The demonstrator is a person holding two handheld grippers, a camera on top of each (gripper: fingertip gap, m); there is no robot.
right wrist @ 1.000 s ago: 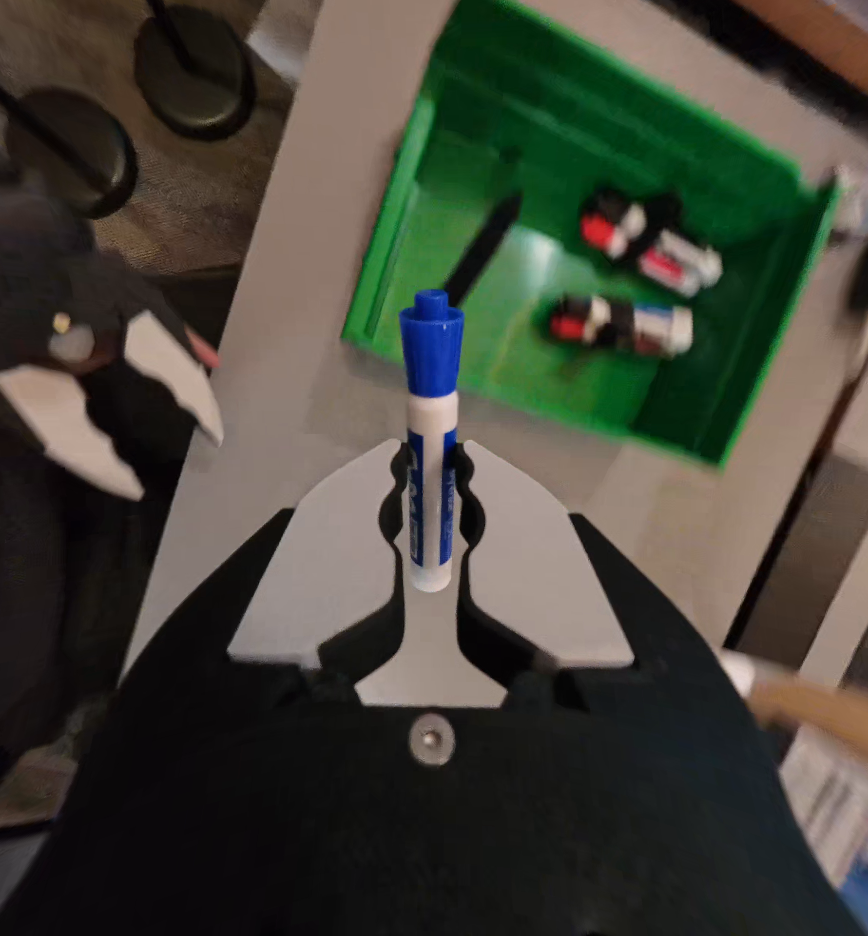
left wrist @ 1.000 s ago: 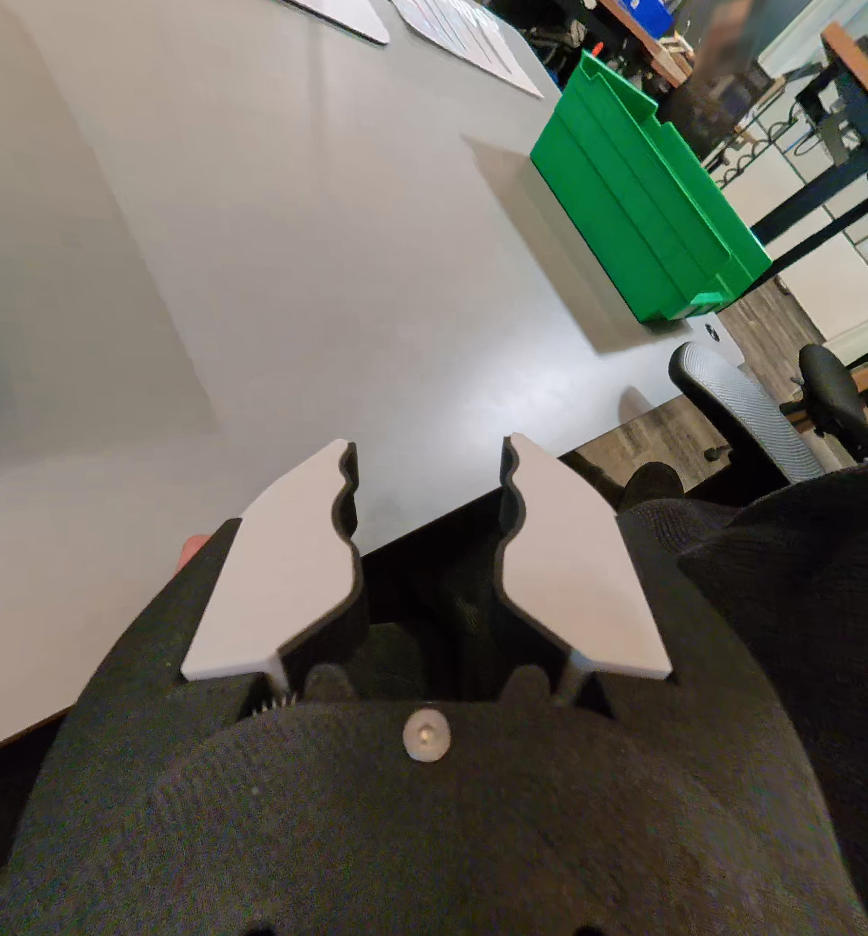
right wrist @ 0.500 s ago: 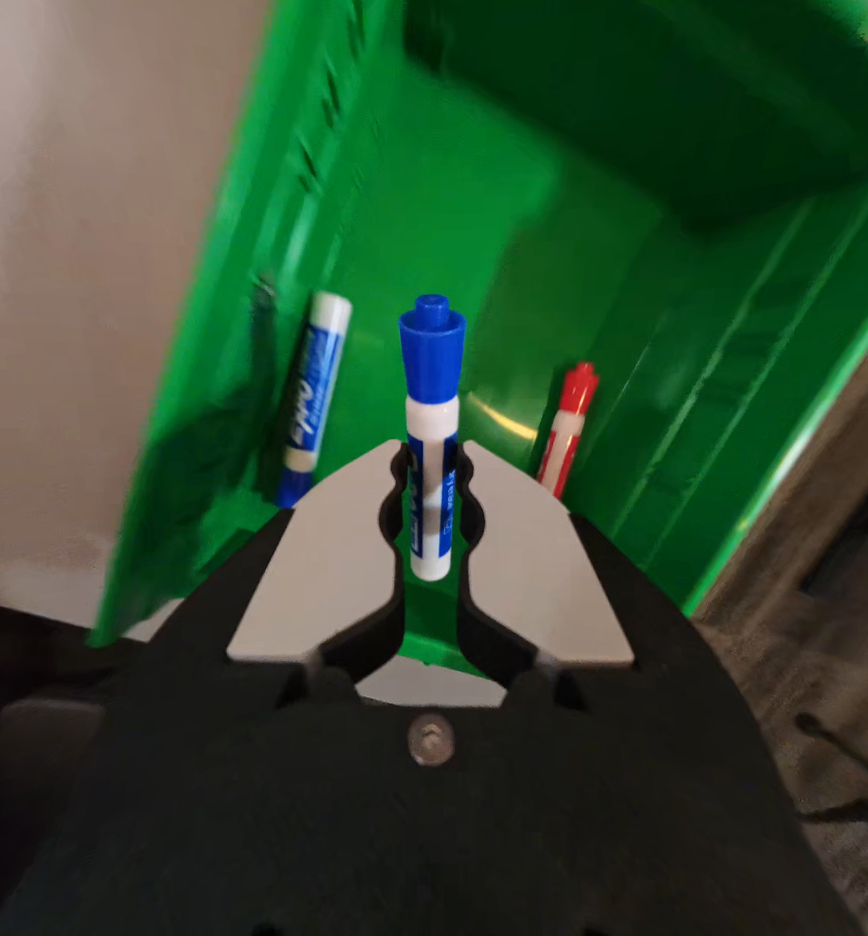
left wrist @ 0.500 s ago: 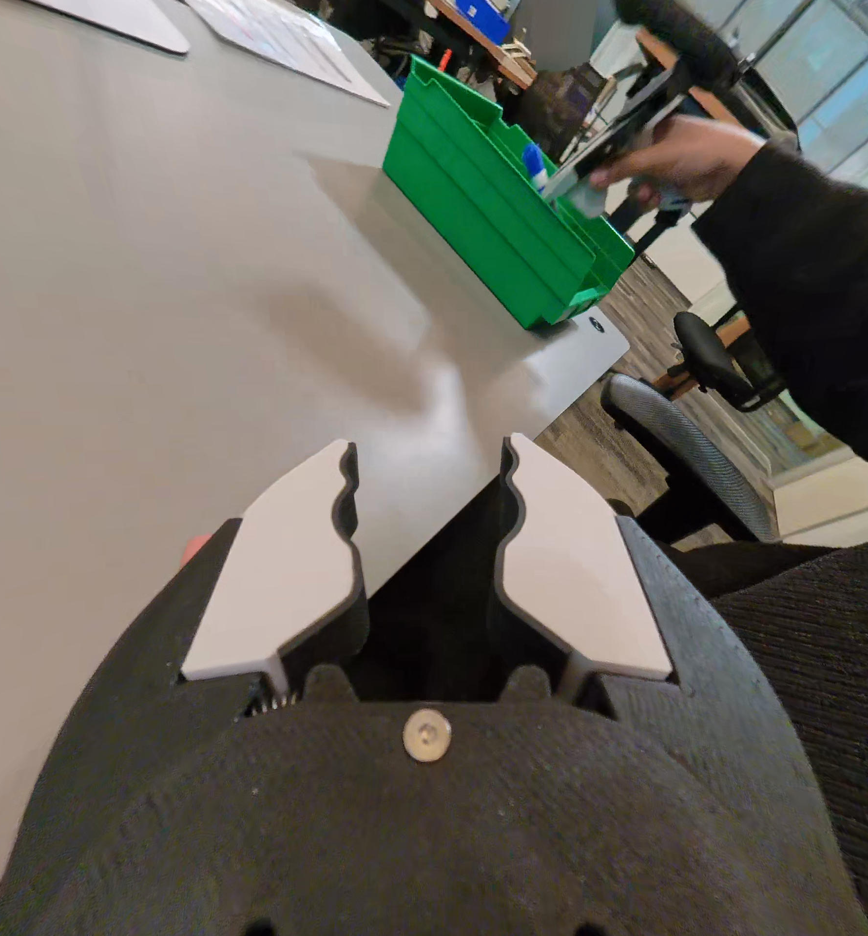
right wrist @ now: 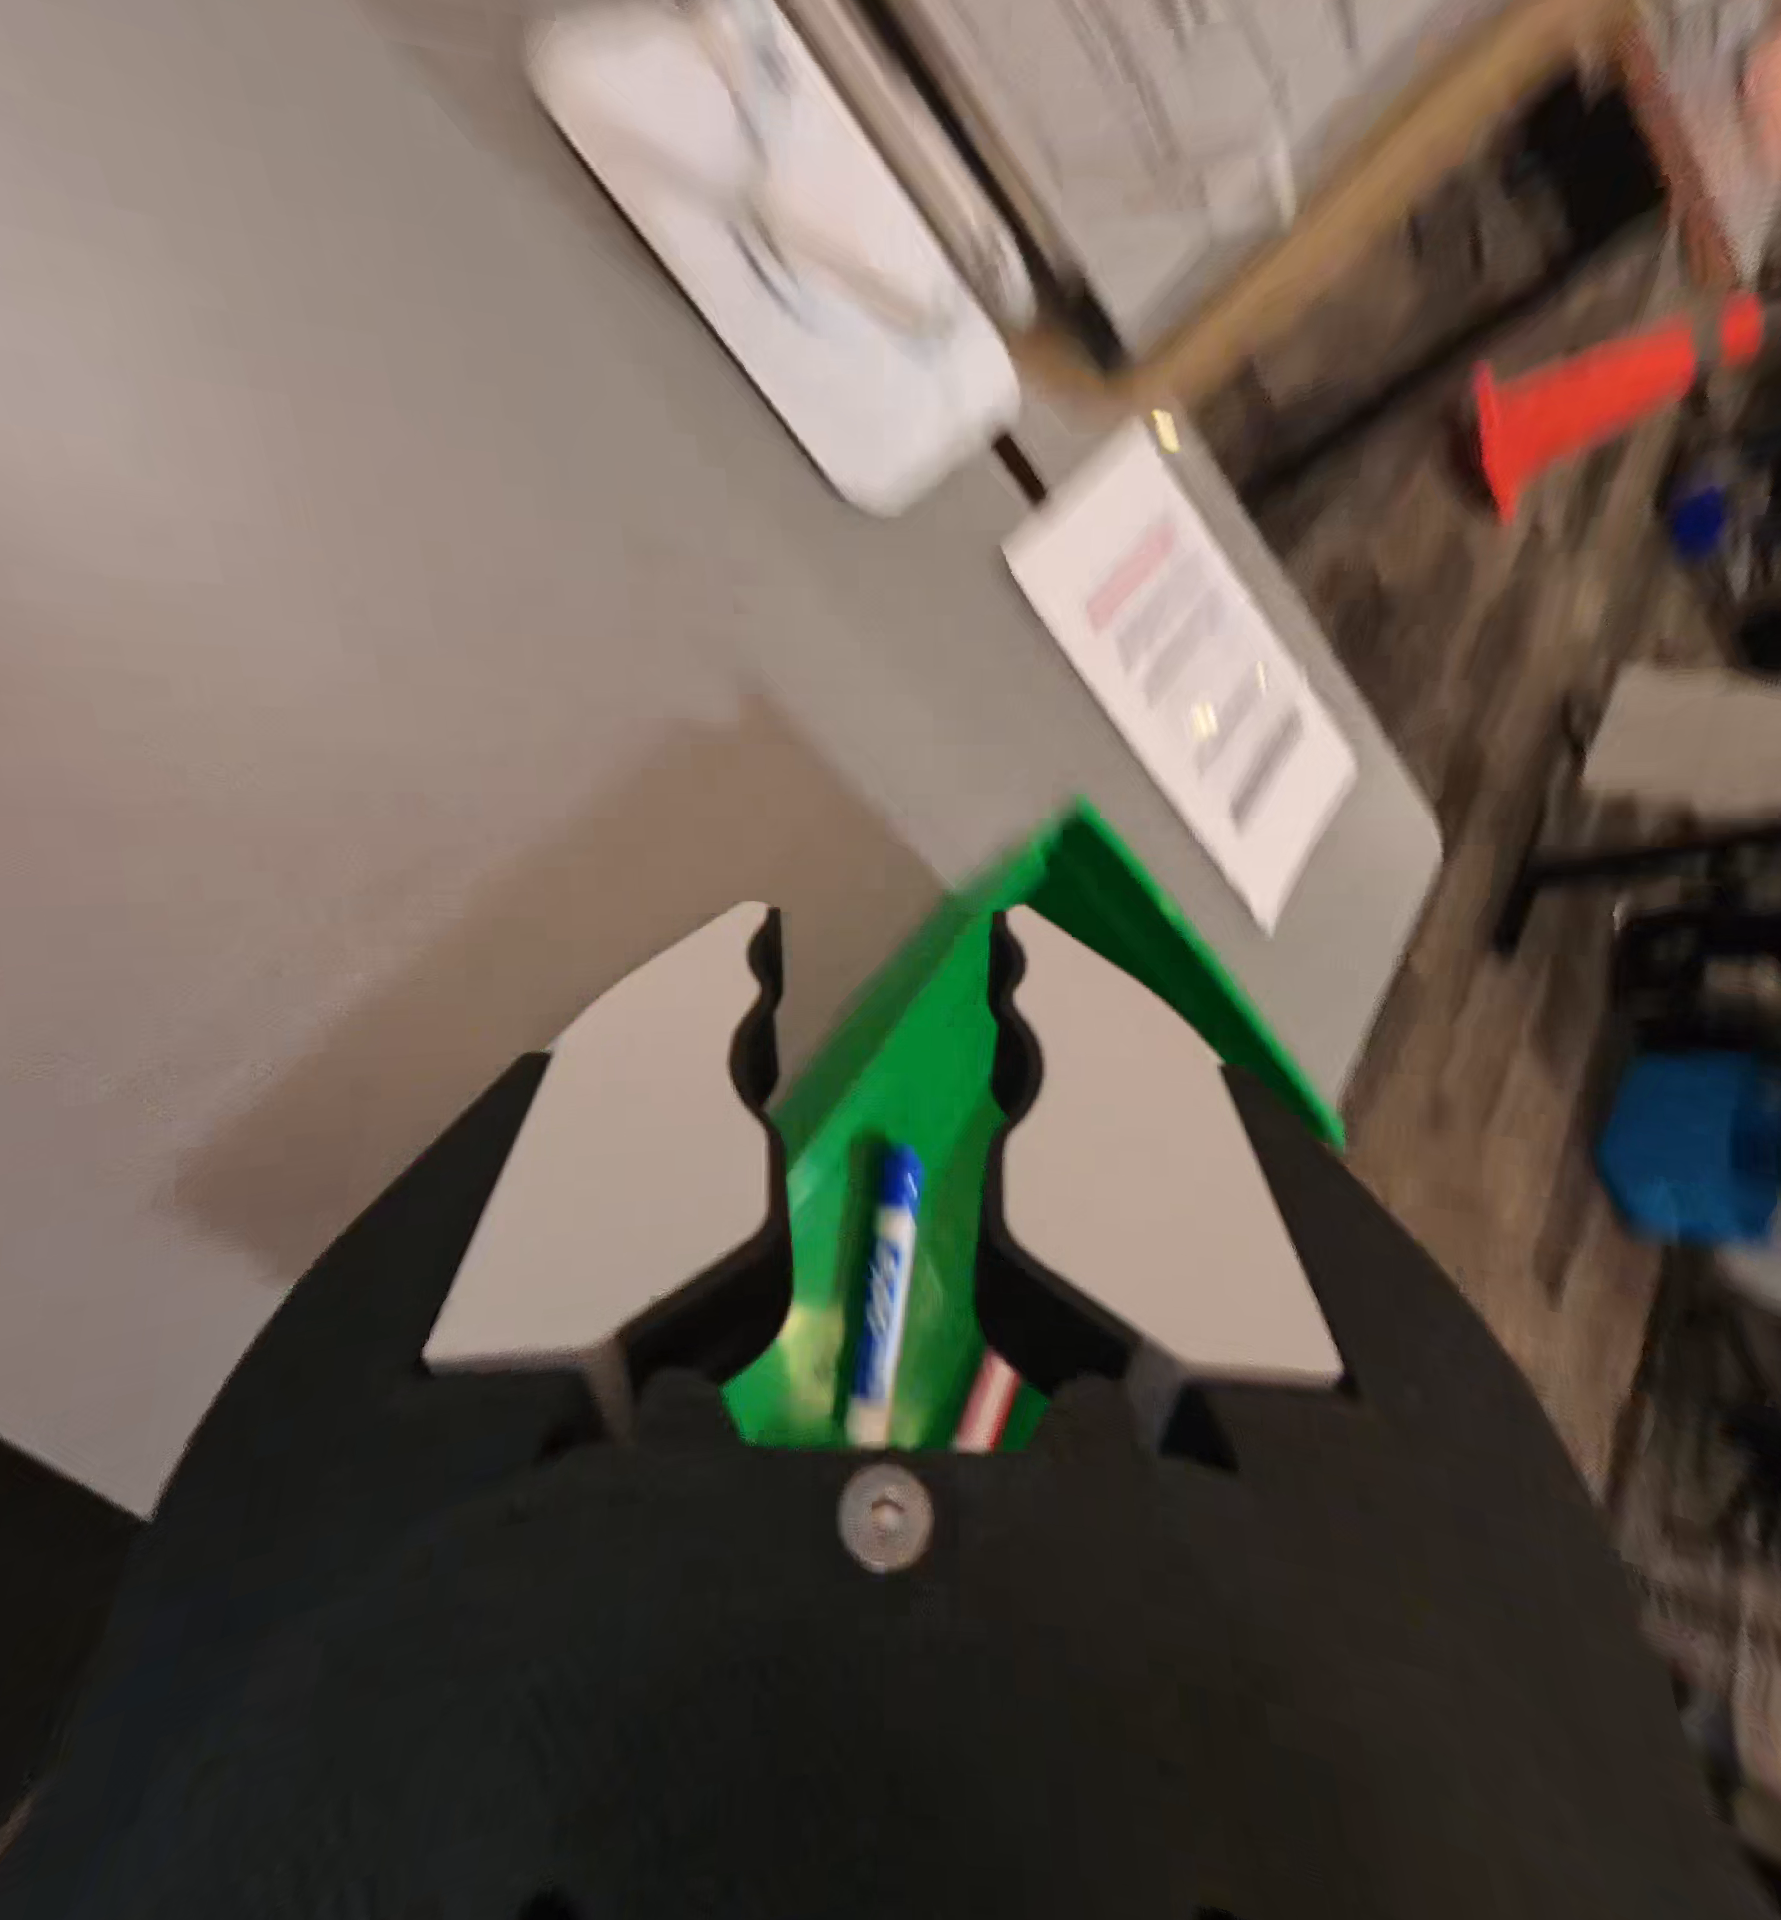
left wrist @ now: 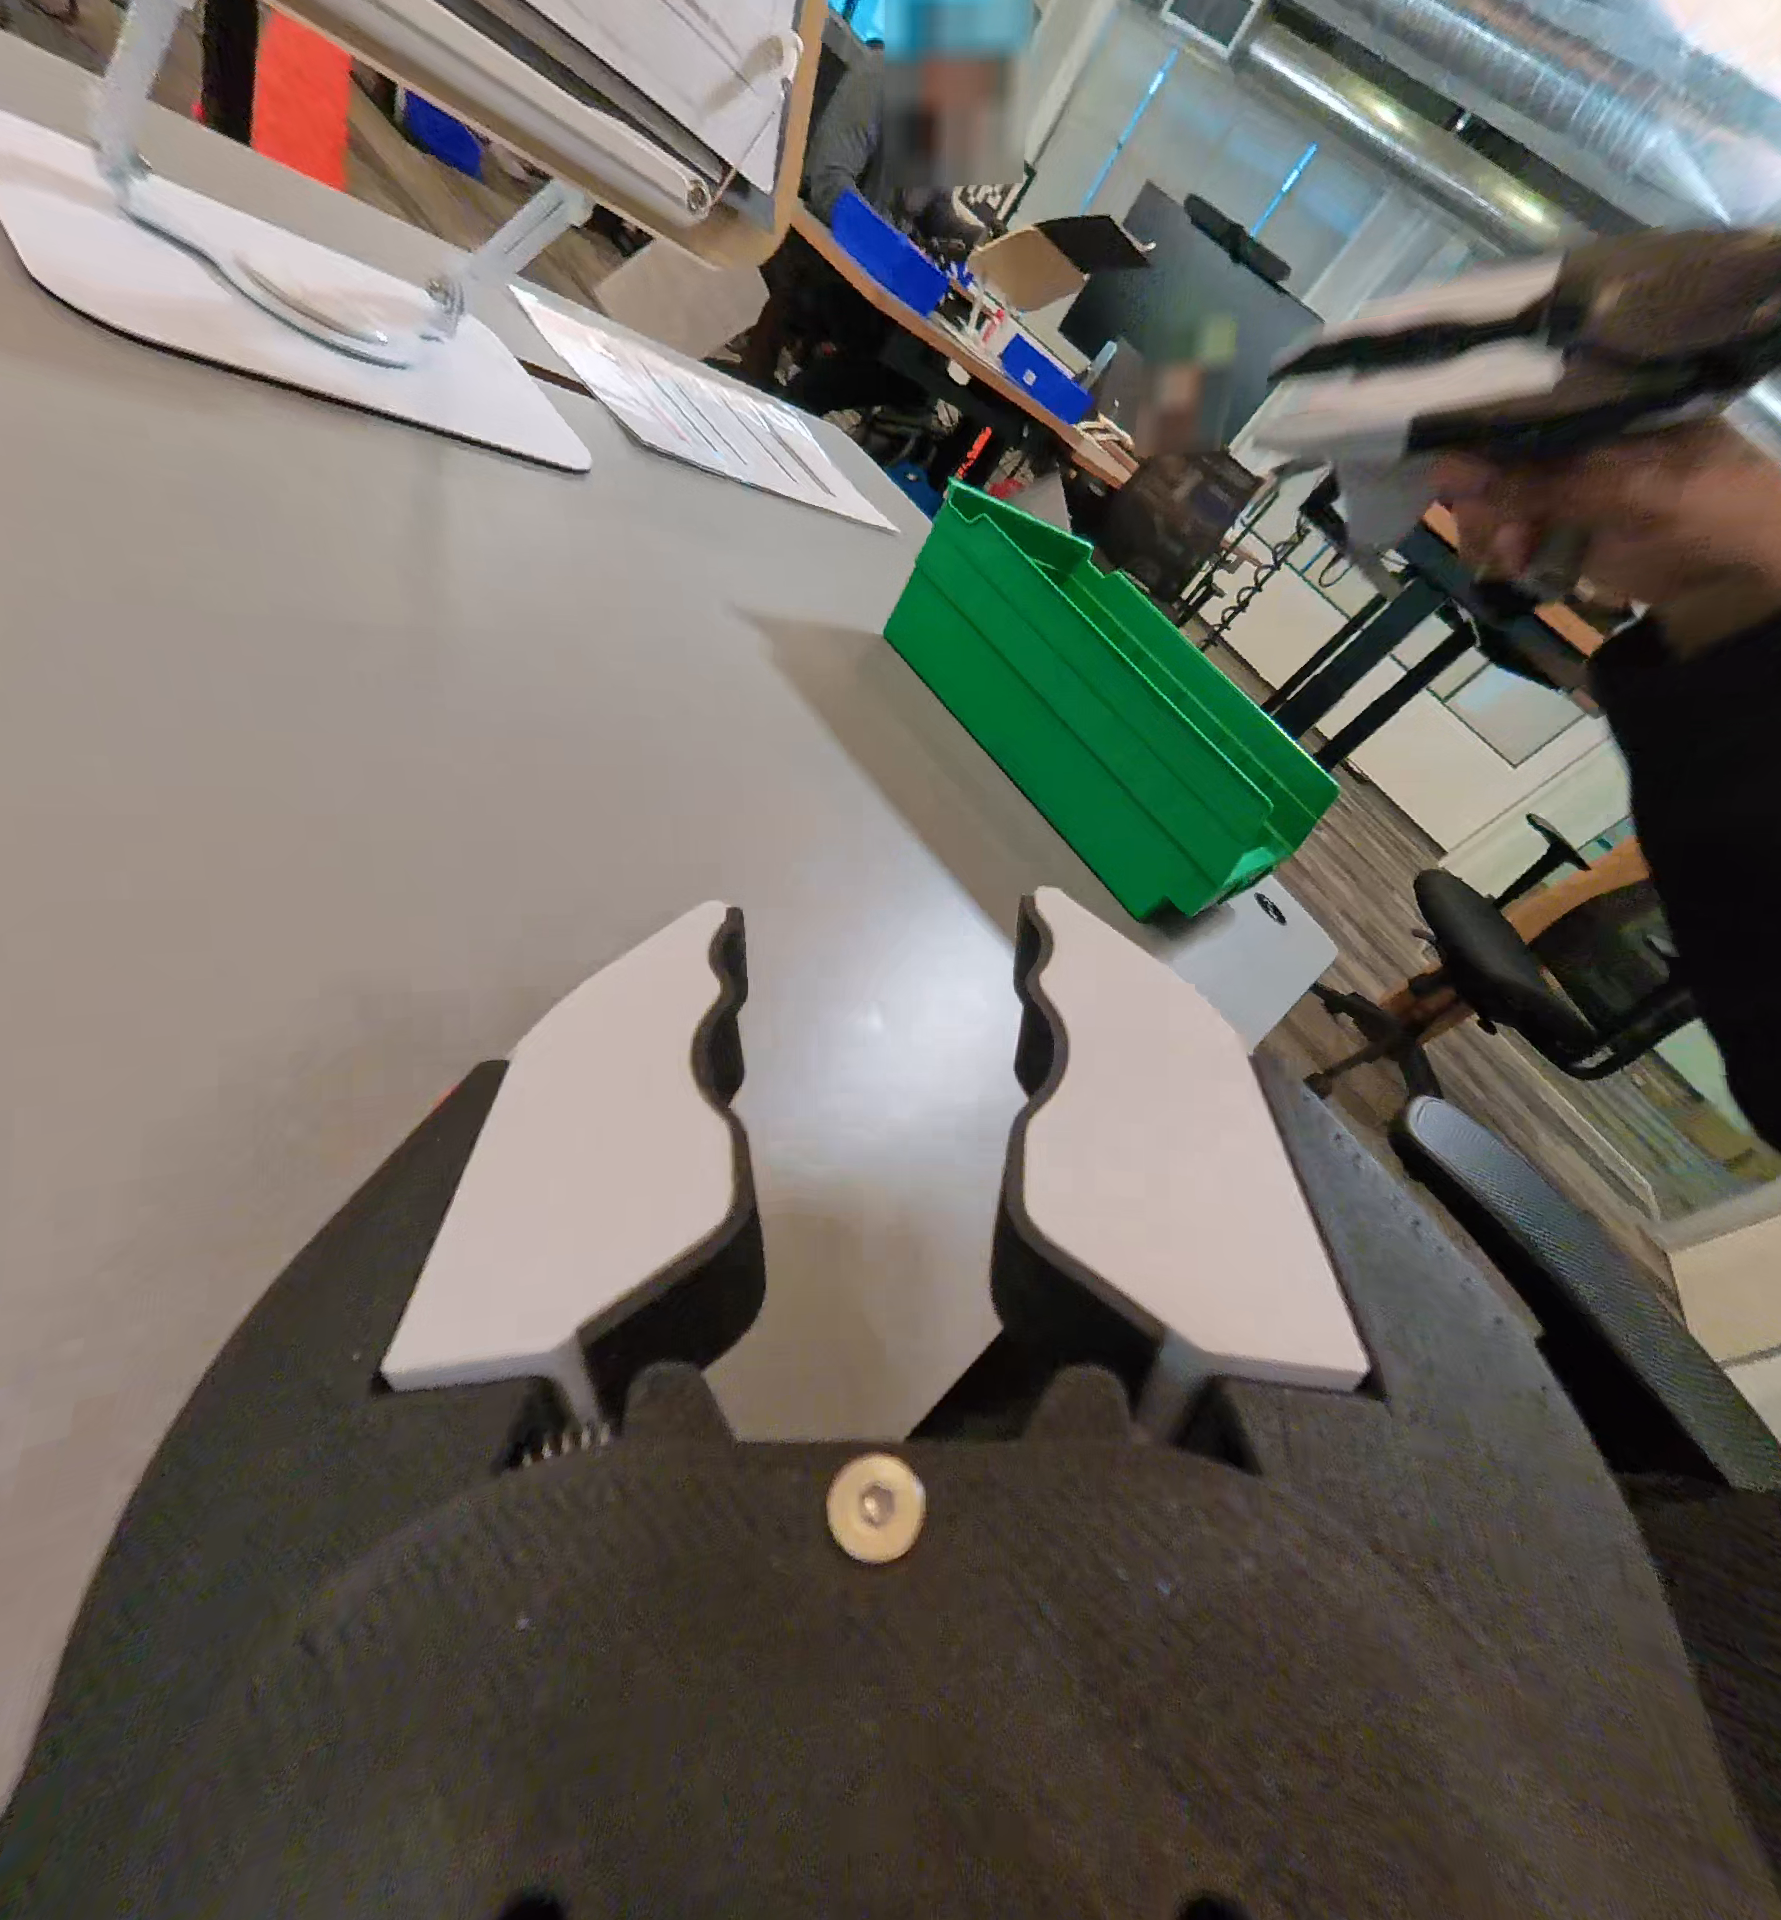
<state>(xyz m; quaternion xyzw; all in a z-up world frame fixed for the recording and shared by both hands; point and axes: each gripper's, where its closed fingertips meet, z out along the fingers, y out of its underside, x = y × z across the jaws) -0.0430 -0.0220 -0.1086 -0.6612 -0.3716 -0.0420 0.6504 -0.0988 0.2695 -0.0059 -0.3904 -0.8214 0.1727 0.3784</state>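
My left gripper [left wrist: 878, 925] is open and empty, low over the grey table [left wrist: 346, 727] near its front edge. A green bin [left wrist: 1094, 717] stands at the table's right end. My right gripper [right wrist: 886, 925] is open and empty, raised above the green bin [right wrist: 917, 1049]. A blue-capped marker [right wrist: 886, 1278] lies on the bin floor, seen between my open fingers. A red-and-white marker [right wrist: 990, 1403] lies beside it, mostly hidden. In the left wrist view the right gripper [left wrist: 1405, 384] shows blurred, high above the bin, with a hand on it.
A white monitor stand base [left wrist: 242, 301] and a printed sheet [left wrist: 720, 426] lie at the table's far side. Office chairs [left wrist: 1520, 977] stand off the right end. Desks with blue bins [left wrist: 886, 249] stand behind. The right wrist view is blurred. The left gripper's tips are roughly 35 cm from the right gripper's.
My right gripper opened and let go of the blue marker, which now lies in the green bin; the gripper then rose and swung away. My left gripper tilted up, still open.
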